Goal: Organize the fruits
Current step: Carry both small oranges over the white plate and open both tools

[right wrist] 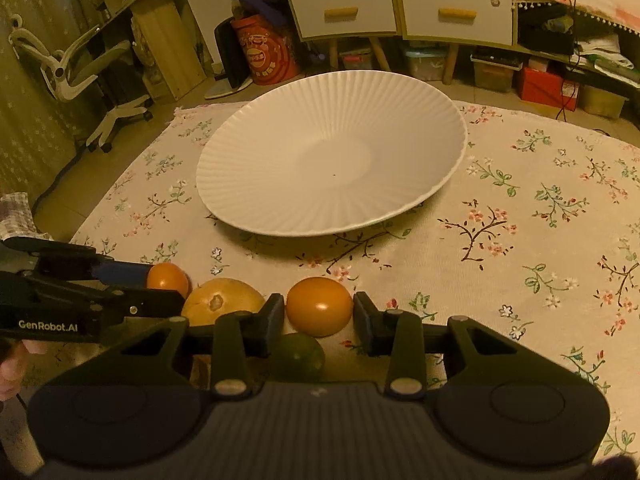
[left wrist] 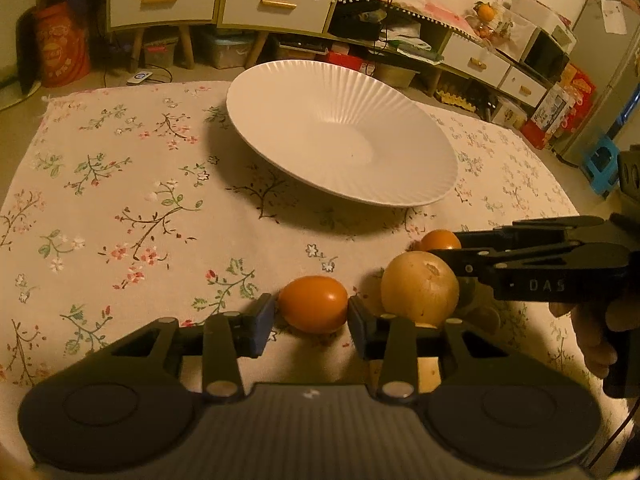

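Note:
In the left wrist view my left gripper [left wrist: 312,314] is shut on an orange fruit [left wrist: 313,304], both pads against its sides, low over the floral tablecloth [left wrist: 120,184]. A larger yellow fruit [left wrist: 420,286] lies just to its right. Beyond that, my right gripper [left wrist: 450,250] comes in from the right onto a second orange fruit [left wrist: 438,239]. In the right wrist view my right gripper [right wrist: 319,314] is shut on that orange fruit [right wrist: 320,306]. A dark green fruit [right wrist: 298,354] lies under its fingers. The yellow fruit [right wrist: 222,300] and my left gripper [right wrist: 162,286] with its fruit [right wrist: 168,278] are at the left.
A wide white ribbed plate [left wrist: 280,92] [right wrist: 240,152] with nothing on it stands on the cloth beyond the fruits. A hand [left wrist: 592,340] holds the right gripper. Cabinets with drawers [right wrist: 452,12], boxes and an office chair [right wrist: 80,68] stand past the table's far edge.

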